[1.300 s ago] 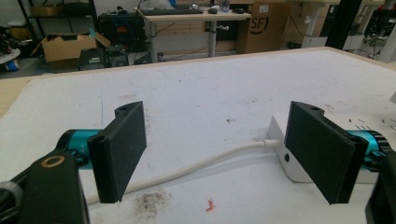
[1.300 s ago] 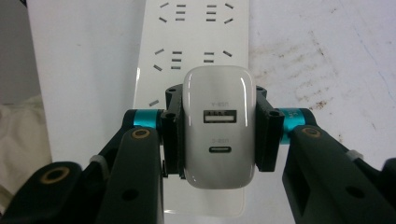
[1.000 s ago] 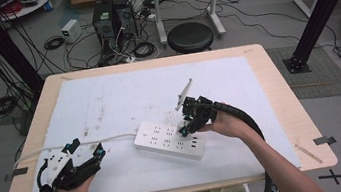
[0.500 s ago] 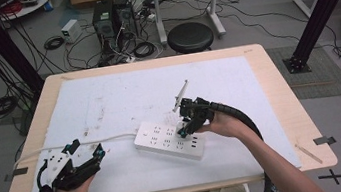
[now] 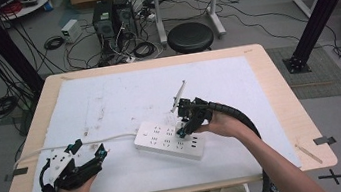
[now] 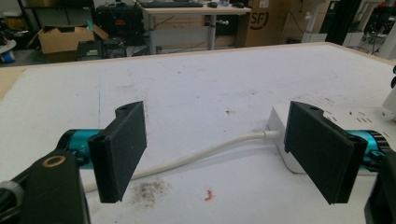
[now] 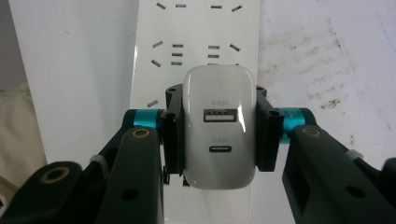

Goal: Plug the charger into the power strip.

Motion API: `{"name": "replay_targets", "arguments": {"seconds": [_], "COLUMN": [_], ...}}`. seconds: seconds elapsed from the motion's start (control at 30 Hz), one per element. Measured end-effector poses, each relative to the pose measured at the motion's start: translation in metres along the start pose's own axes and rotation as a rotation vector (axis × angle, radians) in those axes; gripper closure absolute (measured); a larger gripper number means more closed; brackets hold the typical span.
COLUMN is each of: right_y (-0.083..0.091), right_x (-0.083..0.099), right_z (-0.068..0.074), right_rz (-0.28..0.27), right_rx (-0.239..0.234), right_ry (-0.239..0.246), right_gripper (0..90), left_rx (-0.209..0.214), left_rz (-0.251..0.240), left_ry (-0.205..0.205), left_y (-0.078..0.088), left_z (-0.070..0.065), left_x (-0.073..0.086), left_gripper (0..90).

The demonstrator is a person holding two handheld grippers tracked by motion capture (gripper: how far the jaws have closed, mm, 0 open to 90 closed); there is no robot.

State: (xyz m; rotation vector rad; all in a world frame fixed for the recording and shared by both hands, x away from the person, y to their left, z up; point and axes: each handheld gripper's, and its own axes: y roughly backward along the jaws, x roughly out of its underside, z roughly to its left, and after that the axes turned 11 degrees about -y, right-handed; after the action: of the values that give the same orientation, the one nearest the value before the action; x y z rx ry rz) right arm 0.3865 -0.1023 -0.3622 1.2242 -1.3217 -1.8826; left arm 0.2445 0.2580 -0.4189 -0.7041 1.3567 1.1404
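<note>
My right gripper (image 7: 219, 135) clamped a white charger (image 7: 219, 126) over the power strip (image 5: 169, 140) | my left gripper (image 5: 84, 161) rested wide open, empty, near the desk's (image 5: 279, 91) front-left corner.

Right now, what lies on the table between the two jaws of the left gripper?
In the left gripper view, a white cable crosses the gap of the open left gripper and runs into the power strip; otherwise only stained white mat.

White charger (image 7: 219, 126); white power strip (image 5: 168, 140); black fingers (image 6: 121, 149), teal joints.
</note>
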Motion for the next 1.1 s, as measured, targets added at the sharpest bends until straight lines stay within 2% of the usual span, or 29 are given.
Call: {"name": "replay_targets", "arguments": {"seconds": [0.2, 0.33, 0.47, 0.67, 0.7, 0.73, 0.77, 0.9, 1.0, 1.03, 1.1], "right_y": [0.0, 0.001, 0.0, -0.001, -0.001, -0.001, -0.002, -0.001, -0.002, -0.003, -0.004], "right_x": [-0.002, -0.001, -0.003, -0.005, -0.005, -0.005, -0.005, -0.002, -0.002, -0.002, -0.003], "right_z": [-0.001, 0.0, 0.002, 0.007, 0.009, 0.009, 0.008, 0.003, 0.006, 0.006, 0.007], "right_rz": [0.019, 0.029, 0.031, 0.035, 0.039, 0.039, 0.033, 0.02, 0.003, 0.002, -0.001], "right_rx": [-0.007, -0.005, 0.012, 0.042, 0.051, 0.051, 0.049, 0.016, 0.028, 0.027, 0.032], "right_ry": [-0.008, -0.048, -0.067, -0.052, -0.068, -0.068, -0.09, -0.117, -0.105, -0.114, -0.069], "right_gripper": [63.7, 63.7, 63.7, 63.6, 63.7, 63.7, 63.6, 63.6, 63.6, 63.6, 63.7], "left_rx": [0.0, 0.0, 0.002, 0.002, 0.002, 0.002, 0.002, 0.004, 0.002, 0.003, 0.006], "left_rz": [0.001, 0.001, 0.0, -0.001, -0.001, -0.001, -0.001, 0.002, 0.004, 0.004, 0.002], "left_ry": [0.0, 0.006, 0.006, 0.005, 0.007, 0.007, 0.006, 0.001, 0.005, 0.005, 0.009], "left_y": [0.0, 0.0, -0.001, -0.001, -0.001, -0.001, -0.002, -0.001, -0.002, -0.002, -0.003], "left_z": [0.0, -0.001, -0.001, -0.001, -0.001, -0.001, -0.001, -0.001, 0.0, 0.0, -0.001], "left_x": [0.0, 0.0, 0.0, 0.0, 0.0, 0.0, 0.0, 0.0, 0.001, 0.001, 0.001], "left_gripper": [21.2, 21.2, 21.3, 21.4, 21.4, 21.4, 21.4, 21.4, 21.4, 21.4, 21.4]}}
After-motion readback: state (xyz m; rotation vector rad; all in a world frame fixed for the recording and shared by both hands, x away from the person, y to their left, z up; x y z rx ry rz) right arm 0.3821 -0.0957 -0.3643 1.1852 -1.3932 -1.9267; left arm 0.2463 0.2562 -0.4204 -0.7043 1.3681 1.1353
